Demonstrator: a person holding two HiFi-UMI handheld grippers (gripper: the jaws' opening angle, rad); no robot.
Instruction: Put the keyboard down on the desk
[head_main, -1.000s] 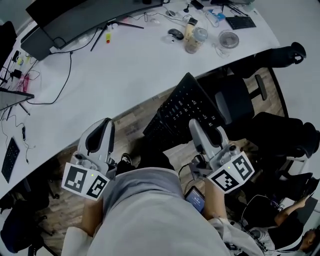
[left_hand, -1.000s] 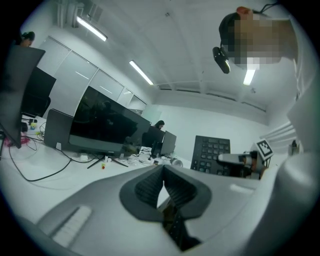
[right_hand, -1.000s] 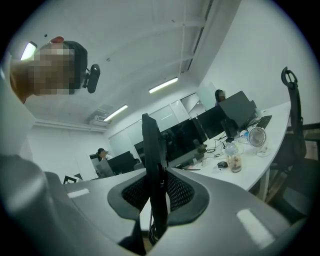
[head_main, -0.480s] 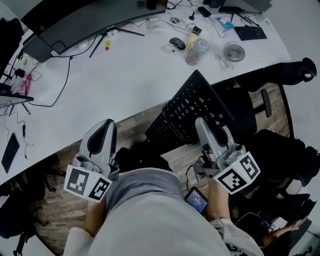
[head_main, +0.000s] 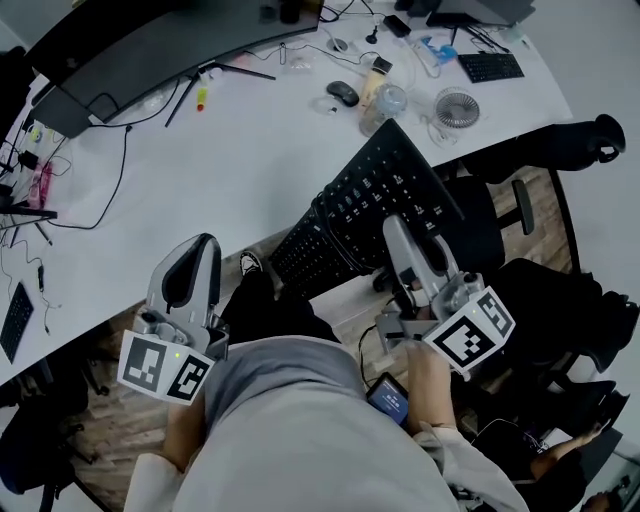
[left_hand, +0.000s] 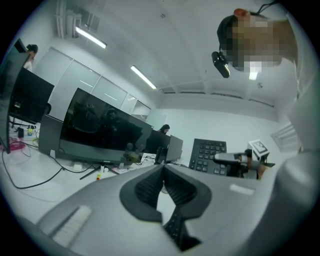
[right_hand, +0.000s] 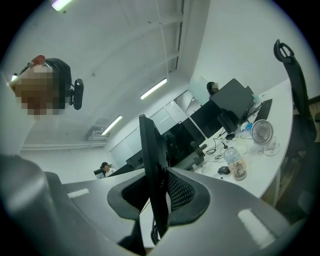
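A black keyboard (head_main: 372, 200) hangs tilted in the air, its far end over the white desk's (head_main: 240, 150) near edge. My right gripper (head_main: 396, 232) is shut on its near long edge. In the right gripper view the keyboard (right_hand: 150, 160) stands edge-on, pinched between the ribbed pads (right_hand: 181, 192). My left gripper (head_main: 200, 248) is held low at the left, beside the desk's edge and apart from the keyboard. Its jaws meet at the tips with nothing between them. In the left gripper view (left_hand: 162, 169) the keyboard (left_hand: 207, 154) shows to the right.
On the desk stand a wide curved monitor (head_main: 170, 40), a mouse (head_main: 342, 92), a jar-like bottle (head_main: 385, 100), a small fan (head_main: 457, 107) and a second keyboard (head_main: 490, 66). Cables (head_main: 100, 170) trail at the left. Black office chairs (head_main: 480, 215) stand to the right.
The right gripper has carried the keyboard forward, so its far end now overlaps the desk's edge. The left gripper has hardly moved.
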